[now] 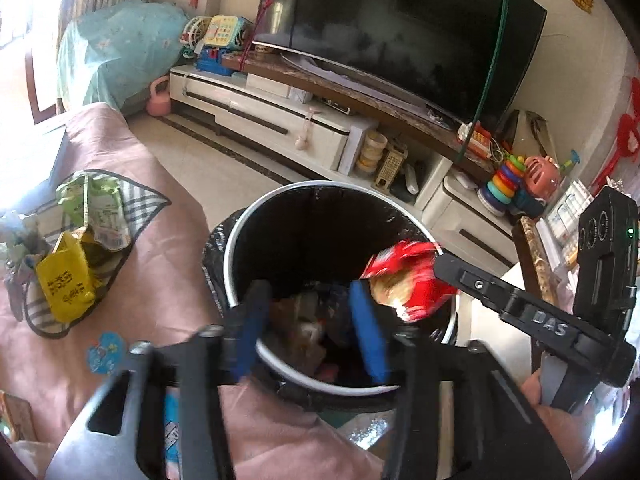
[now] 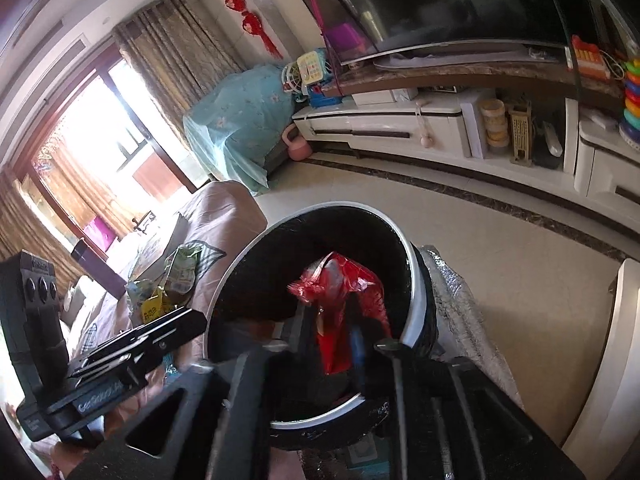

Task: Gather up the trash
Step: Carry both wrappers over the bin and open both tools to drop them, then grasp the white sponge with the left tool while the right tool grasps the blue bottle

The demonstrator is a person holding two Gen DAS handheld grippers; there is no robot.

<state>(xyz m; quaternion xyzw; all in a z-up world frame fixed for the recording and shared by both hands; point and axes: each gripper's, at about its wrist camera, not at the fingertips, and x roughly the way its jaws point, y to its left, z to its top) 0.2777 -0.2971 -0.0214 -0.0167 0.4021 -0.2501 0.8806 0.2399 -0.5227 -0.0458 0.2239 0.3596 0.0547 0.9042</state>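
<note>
A round trash bin with a white rim and black liner stands beside the pink sofa; it also shows in the right wrist view. Wrappers lie inside it. My right gripper is shut on a red snack wrapper and holds it over the bin's mouth; the wrapper shows in the left wrist view too. My left gripper is open and empty, above the bin's near rim. More trash sits on the sofa: a yellow packet and a green wrapper.
The trash lies on a striped cloth on the pink sofa. A white TV cabinet with a large TV and toys runs along the far wall. Tiled floor lies between.
</note>
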